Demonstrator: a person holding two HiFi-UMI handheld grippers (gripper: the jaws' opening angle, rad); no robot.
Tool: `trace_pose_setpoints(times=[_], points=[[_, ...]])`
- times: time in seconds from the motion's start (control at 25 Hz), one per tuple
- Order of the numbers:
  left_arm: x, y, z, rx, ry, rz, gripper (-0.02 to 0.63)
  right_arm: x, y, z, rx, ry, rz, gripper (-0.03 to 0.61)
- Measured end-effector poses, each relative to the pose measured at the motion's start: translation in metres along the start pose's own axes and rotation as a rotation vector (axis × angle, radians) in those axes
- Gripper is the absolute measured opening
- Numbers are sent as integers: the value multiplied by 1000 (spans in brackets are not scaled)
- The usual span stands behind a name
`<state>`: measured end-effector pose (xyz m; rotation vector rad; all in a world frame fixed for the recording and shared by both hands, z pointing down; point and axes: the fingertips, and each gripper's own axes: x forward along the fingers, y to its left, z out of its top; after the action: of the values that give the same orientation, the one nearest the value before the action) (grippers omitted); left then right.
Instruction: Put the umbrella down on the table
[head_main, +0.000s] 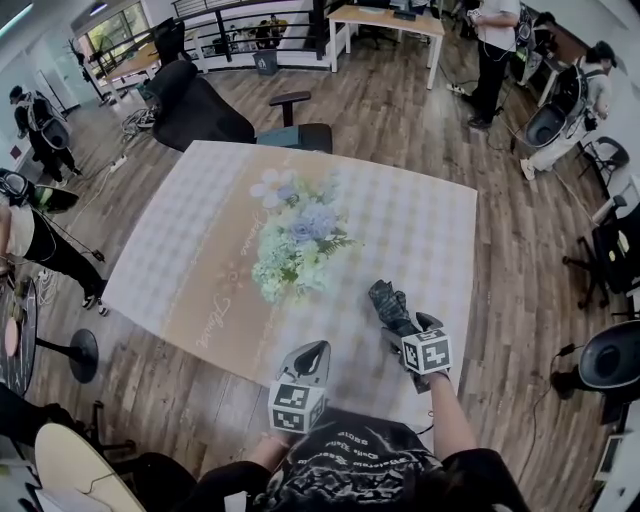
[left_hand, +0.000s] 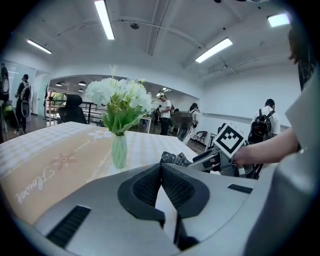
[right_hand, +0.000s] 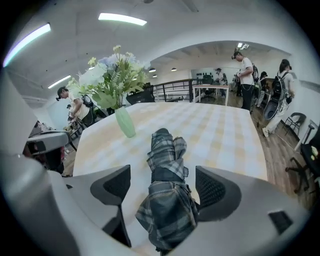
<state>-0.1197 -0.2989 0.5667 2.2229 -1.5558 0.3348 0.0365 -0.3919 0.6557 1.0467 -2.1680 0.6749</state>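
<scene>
Umbrella (head_main: 388, 303), folded, rests on the table (head_main: 190, 230) at four o'clock from the flowers (head_main: 298, 238), so we hold the right gripper (right_hand: 164, 186) with jaws spread clear of it, the left gripper (left_hand: 161, 170) pressed together, empty.

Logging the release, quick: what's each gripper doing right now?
Left gripper: jaws shut, empty.
Right gripper: jaws open; the folded umbrella lies between them, not gripped.

- I see the table (head_main: 440, 215) wholly covered by a pale checked cloth (head_main: 190, 290) with a beige band and script lettering.
- A green vase (left_hand: 119, 150) of pale flowers (head_main: 295, 240) stands upright near the middle.
- The folded plaid umbrella (head_main: 388, 300) lies near the near right edge, apart from the vase.
</scene>
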Motion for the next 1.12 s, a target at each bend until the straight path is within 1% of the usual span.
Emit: trace_pose_setpoints(times=[0.16,0.32,0.52,0.68,0.92,1.12], points=[[-1,-5,2,4,3,-23,19,-23,7,19,-5,-96,-2,403],[-1,-13,2,12,4,-55,18,-49,13,27,-8,-184,-14,393],[1,-28,1,25,7,-108,18,-87,20,31,12,-307,-35,382],[3,-41,1,38,10,-152,19,-114,26,22,18,-393,-58,364],[5,-56,0,59,3,-209,18,-143,29,0,59,-472,-125,342],[3,-59,-3,59,2,-223,18,-148,33,-24,81,-463,-155,334]])
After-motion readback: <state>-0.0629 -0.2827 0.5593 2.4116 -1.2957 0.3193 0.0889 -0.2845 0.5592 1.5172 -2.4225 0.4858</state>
